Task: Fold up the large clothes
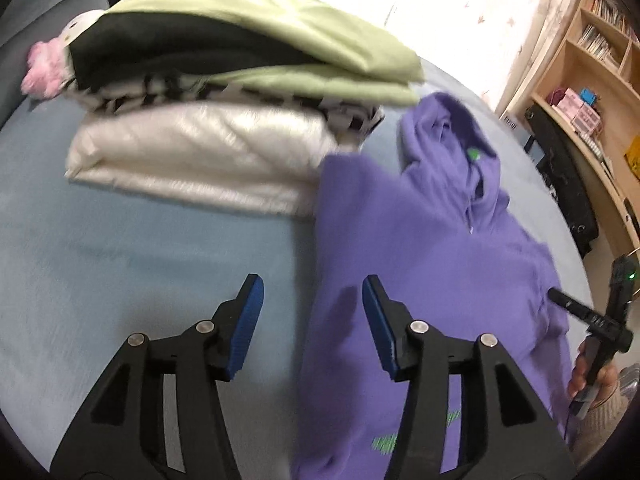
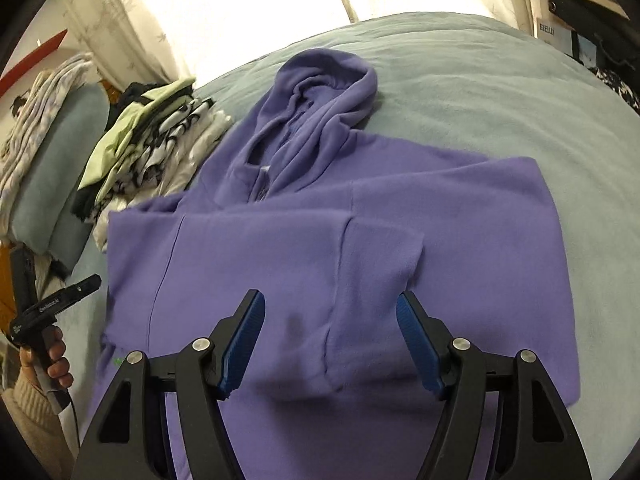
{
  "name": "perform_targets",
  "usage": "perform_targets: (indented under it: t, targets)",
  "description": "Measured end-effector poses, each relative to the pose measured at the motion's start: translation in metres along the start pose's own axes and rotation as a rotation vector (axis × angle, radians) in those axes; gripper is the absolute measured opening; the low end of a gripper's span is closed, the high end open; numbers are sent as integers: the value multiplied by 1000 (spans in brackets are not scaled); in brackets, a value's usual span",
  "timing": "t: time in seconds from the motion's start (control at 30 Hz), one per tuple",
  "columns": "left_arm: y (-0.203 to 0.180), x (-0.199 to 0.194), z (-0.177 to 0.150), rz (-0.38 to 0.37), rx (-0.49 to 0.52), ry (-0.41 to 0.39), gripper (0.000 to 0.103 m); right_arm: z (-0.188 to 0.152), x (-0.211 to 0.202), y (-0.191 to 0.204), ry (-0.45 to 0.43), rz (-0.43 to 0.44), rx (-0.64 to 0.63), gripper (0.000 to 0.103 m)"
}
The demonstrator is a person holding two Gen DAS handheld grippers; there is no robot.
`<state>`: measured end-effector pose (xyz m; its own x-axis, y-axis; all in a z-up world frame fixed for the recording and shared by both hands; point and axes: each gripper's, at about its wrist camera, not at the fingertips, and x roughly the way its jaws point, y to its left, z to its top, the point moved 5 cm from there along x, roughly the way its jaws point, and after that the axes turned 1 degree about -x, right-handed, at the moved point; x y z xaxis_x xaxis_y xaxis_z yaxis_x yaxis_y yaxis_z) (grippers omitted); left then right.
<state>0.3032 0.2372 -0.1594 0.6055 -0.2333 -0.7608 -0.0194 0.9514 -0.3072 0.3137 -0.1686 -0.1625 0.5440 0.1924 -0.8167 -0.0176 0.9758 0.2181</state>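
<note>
A purple hoodie (image 2: 312, 232) lies flat on the light blue bed (image 2: 500, 100), hood toward the far side and both sleeves folded in across the chest. My right gripper (image 2: 330, 306) hovers open above the folded sleeves, nothing between its blue pads. In the left wrist view the hoodie (image 1: 432, 248) fills the right half. My left gripper (image 1: 312, 290) is open over the hoodie's left edge, with no cloth pinched. At the left of the right wrist view the left gripper (image 2: 86, 284) shows, held by a hand (image 2: 56, 356).
A stack of folded clothes (image 1: 224, 92) sits on the bed (image 1: 100, 264) just left of the hoodie: green and black on top, a shiny white jacket (image 1: 200, 160) below. A pink plush toy (image 1: 44, 68) lies beside it. Wooden shelves (image 1: 592, 64) stand on the right.
</note>
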Motion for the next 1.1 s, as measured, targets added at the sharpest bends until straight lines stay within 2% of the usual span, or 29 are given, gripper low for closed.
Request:
perform_targets:
  t: [0.07,0.13,0.23,0.3,0.37,0.53,0.57,0.6,0.63,0.67,0.7,0.77,0.87,1.0,1.03,1.1]
  targets:
    - [-4,15,15,-20,-6,9,48,8,12,-1,10,4,4,70]
    - [-11,38,39,-72,-5,38,48,15,24,-1,23,6,14,70]
    - [-21,64,57,-128,28,84,49,23,41,-3,33,9,25,71]
    - [-23,78,63,-126,39,105,50,27,48,-3,26,9,15,75]
    - [-23,90,67,-163,26,124,50,30,53,-1,24,7,10,76]
    - [-17,89,70,-268,-66,69,50,35,59,1,5,18,25,76]
    - [-17,85,70,-270,-71,45,50,36,59,1,-7,12,23,69]
    - [-14,81,71,-253,-73,16,48,36,58,0,-13,1,11,51]
    - [-12,77,72,-236,-72,-2,43,36,59,1,-12,-26,-11,41]
    - [-11,74,73,-210,-69,-17,30,35,61,0,-4,-55,-35,31]
    - [-11,74,73,-188,-67,-17,22,35,61,0,-11,-55,-46,28]
    - [-15,69,71,-150,-32,-27,14,35,57,1,-31,-49,-51,24]
    - [-33,59,69,-51,70,-95,12,36,44,6,-99,-74,-66,20]
    - [-47,50,68,40,141,-199,12,41,26,18,-218,-152,-105,20]
    - [-48,57,66,65,153,-193,12,41,31,19,-218,-184,-123,20]
    - [-48,78,59,145,185,-153,13,39,48,18,-153,-208,-135,20]
